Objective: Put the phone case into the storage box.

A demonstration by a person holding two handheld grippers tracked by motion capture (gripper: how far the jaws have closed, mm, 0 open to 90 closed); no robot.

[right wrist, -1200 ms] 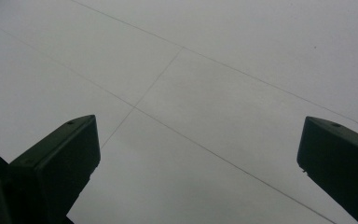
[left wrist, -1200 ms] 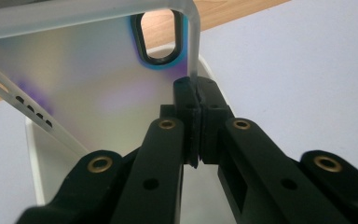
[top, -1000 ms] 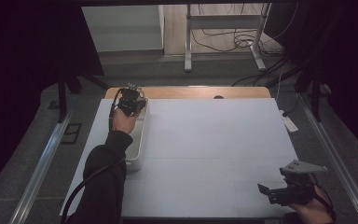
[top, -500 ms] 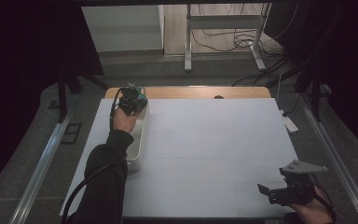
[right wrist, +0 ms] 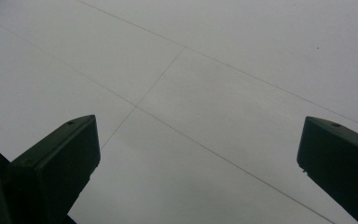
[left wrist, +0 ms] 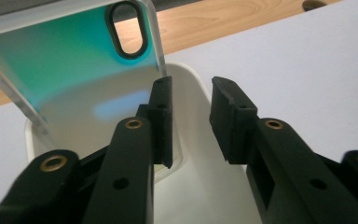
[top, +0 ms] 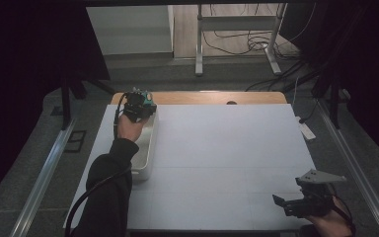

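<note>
while its jaws open, left gripper (left wrist: pixel 191 119) frees phone case (left wrist: pixel 74 70) — over bin (left wrist: pixel 200 186).

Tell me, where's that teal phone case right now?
The phone case leans in the far end of the white tray on the table's left, just beside the left gripper.

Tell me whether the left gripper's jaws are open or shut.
Open. The left gripper has just been opening; a bare gap shows between its pads, with the teal phone case leaning in the white bin beside them.

Teal-to-clear phone case (left wrist: pixel 70 60), white bin (left wrist: pixel 200 186)
</note>
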